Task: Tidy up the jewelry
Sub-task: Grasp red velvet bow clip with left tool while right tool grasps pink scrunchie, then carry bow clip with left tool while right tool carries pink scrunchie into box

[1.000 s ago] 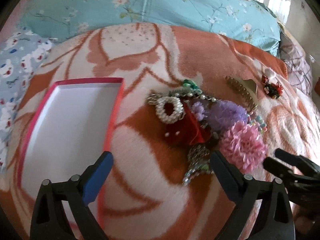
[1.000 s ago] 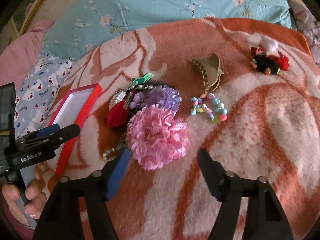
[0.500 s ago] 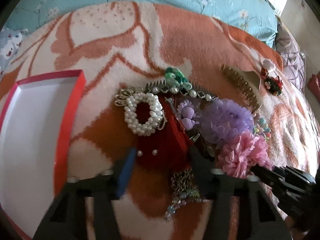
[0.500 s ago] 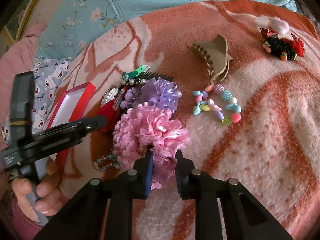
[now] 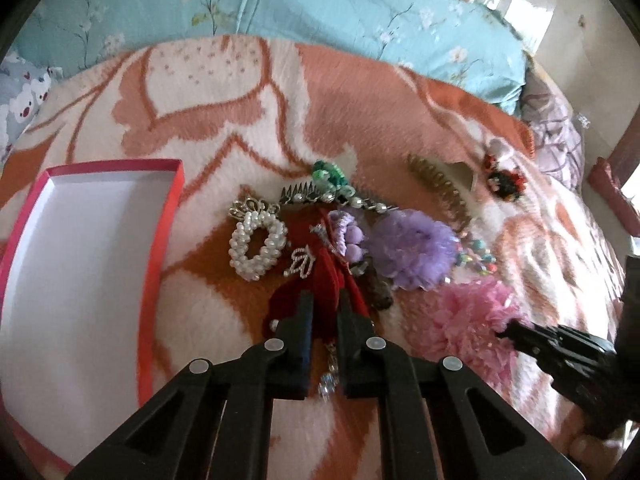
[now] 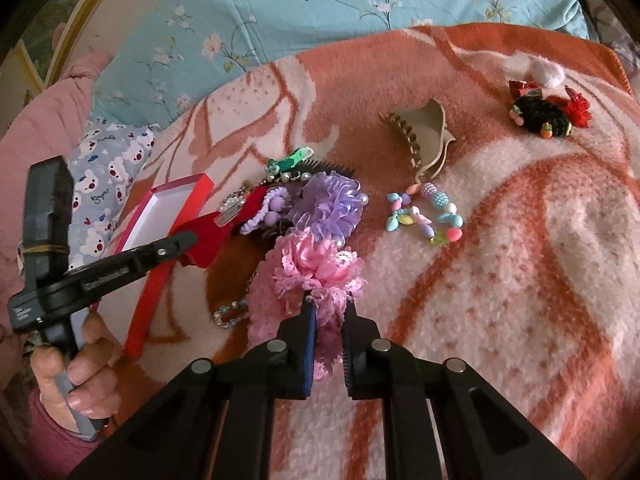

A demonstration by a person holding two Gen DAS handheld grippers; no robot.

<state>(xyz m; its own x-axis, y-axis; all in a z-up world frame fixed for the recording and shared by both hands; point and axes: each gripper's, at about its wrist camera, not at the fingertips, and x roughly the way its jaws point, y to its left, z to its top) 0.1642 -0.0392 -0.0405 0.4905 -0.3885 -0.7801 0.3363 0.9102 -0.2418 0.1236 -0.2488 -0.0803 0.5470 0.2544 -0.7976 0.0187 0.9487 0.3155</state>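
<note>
My left gripper (image 5: 323, 300) is clamped on a red bow (image 5: 320, 280) at the near edge of the jewelry pile, on an orange and white blanket (image 5: 224, 92). My right gripper (image 6: 329, 308) is closing, its pads pinching a pink scrunchie (image 6: 310, 264) just right of the pile. A pearl ring (image 5: 256, 246) and a purple scrunchie (image 5: 412, 250) lie beside the bow. An open red box (image 5: 160, 240), white inside, sits left of the pile. A bead bracelet (image 6: 424, 216), a claw clip (image 6: 424, 132) and a dark clip (image 6: 544, 116) lie apart, farther right.
</note>
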